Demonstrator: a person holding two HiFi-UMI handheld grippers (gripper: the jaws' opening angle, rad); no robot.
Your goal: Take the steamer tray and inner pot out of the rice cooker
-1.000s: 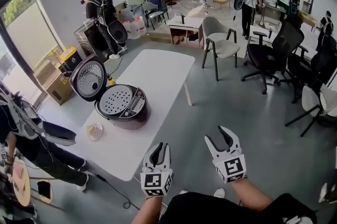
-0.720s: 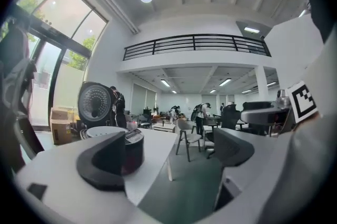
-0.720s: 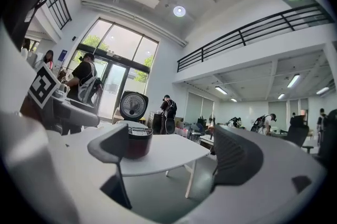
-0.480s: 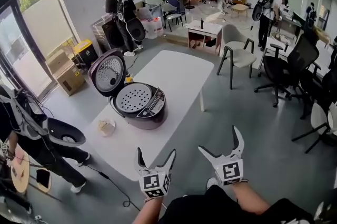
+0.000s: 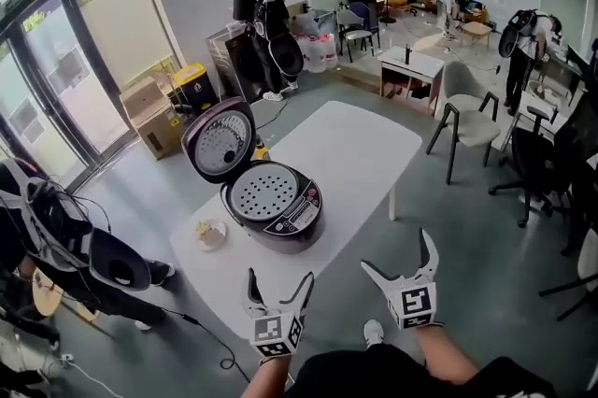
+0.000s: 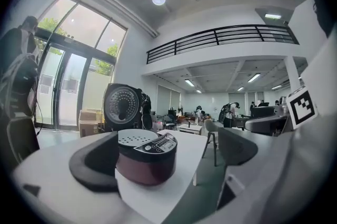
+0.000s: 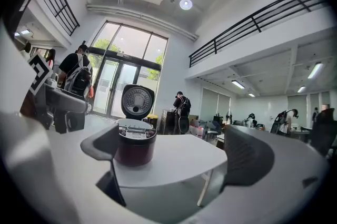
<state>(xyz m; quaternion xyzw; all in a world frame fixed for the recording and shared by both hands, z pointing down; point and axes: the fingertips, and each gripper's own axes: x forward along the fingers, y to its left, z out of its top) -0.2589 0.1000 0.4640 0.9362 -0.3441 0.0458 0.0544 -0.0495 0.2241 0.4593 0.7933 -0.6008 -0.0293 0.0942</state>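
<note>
Facing the open cooker (image 5: pixel 276 211) on the table's (image 5: pixel 355 153) near left, tray (image 5: pixel 263 192) seated on top, pot hidden beneath, held left gripper (image 5: pixel 279 279) and right gripper (image 5: pixel 397 254) short of it, jaws just spread wide and empty for the lift.

Both the left hand-held gripper (image 5: pixel 278 280) and the right hand-held gripper (image 5: pixel 397 254) have just opened wide, empty, and drawn nearer the rice cooker (image 5: pixel 277 207) on the counter (image 5: pixel 360 149).

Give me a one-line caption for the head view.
Open left tongs and right tongs face the lid-up maroon rice cooker on white table.
</note>
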